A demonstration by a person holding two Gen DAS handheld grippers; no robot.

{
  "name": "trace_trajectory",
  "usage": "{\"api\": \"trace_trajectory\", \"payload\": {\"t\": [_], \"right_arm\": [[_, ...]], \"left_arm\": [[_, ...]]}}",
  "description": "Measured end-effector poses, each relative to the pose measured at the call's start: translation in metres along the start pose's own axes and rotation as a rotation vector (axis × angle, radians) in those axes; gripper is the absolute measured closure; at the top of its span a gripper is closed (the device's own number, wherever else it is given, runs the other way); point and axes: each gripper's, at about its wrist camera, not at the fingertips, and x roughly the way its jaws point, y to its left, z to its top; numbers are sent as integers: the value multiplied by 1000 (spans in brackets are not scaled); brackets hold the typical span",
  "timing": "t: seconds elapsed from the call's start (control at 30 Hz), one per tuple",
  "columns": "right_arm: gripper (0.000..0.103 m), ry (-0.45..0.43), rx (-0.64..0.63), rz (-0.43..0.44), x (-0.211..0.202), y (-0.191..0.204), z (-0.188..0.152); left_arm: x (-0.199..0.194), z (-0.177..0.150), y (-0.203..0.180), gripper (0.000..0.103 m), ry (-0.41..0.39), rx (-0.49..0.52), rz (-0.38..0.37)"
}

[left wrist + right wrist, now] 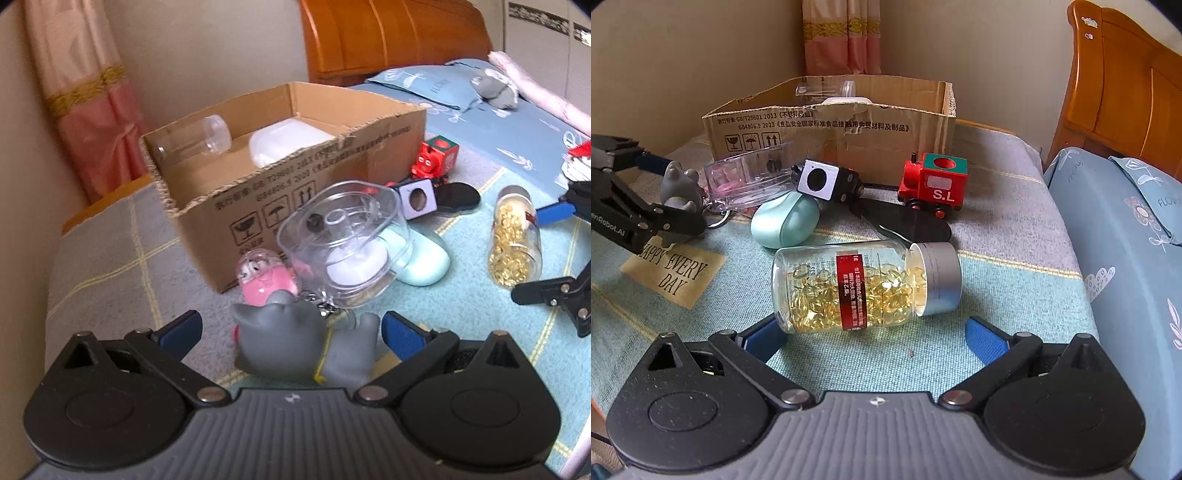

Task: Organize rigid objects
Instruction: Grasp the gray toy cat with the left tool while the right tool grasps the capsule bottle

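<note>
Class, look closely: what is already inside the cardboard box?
Inside the cardboard box lie a clear plastic jar on its side and a white lidded container. The front wall hides the floor nearest it.

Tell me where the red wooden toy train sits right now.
The red wooden toy train stands on the bed cover in front of the cardboard box, right of centre in the right wrist view, beside the black-and-white cube block.

Both wrist views look low and close across the bed toward the cardboard box (280, 155) (834, 122).
</note>
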Motion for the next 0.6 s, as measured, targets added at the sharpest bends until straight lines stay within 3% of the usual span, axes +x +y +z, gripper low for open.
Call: {"api": "trace_trajectory", "payload": {"t": [0.33,0.6], "right_arm": [[0,-7,-7,7,0,-1,-1],[0,-13,-9,9,0,-2,-1]], "left_arm": [[-21,-7,-10,1,18,16,-106],[-13,-10,-7,5,31,12,-58]]}}
